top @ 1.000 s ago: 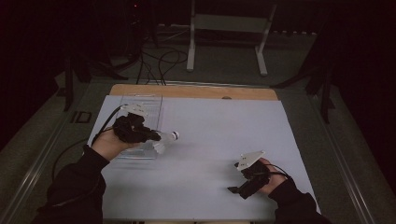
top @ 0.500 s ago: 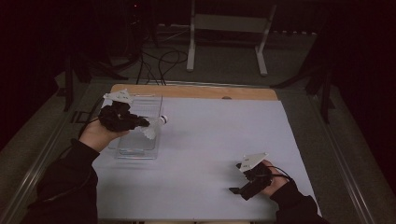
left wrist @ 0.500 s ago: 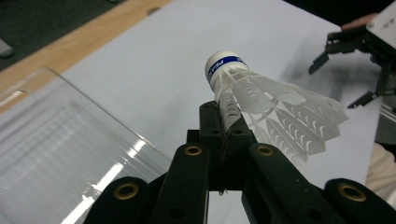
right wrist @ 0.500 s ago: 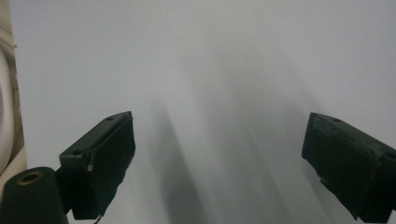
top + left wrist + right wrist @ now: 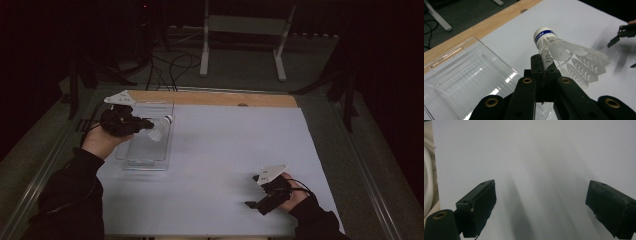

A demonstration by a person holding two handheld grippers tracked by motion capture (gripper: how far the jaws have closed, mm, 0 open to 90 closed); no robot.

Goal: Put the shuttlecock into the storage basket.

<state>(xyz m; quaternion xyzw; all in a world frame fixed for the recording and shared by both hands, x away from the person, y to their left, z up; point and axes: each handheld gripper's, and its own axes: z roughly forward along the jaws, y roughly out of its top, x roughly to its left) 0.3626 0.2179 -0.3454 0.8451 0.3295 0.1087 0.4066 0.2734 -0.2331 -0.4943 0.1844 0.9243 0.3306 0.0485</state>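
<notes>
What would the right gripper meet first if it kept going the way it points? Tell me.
Probably nothing but the white table cover. The right gripper has its jaws wide open with bare sheet ahead in its own view. Whether it aims down onto the sheet or skims along it is hard to judge.

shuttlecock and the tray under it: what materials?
Shuttlecock: skirt looks like moulded white plastic, judging by its slotted, translucent vanes; the base is white with a blue band, matte, core material unclear. Tray: clear hard plastic, probably acrylic or similar, glossy, with glare streaks and the table visible through it.
</notes>
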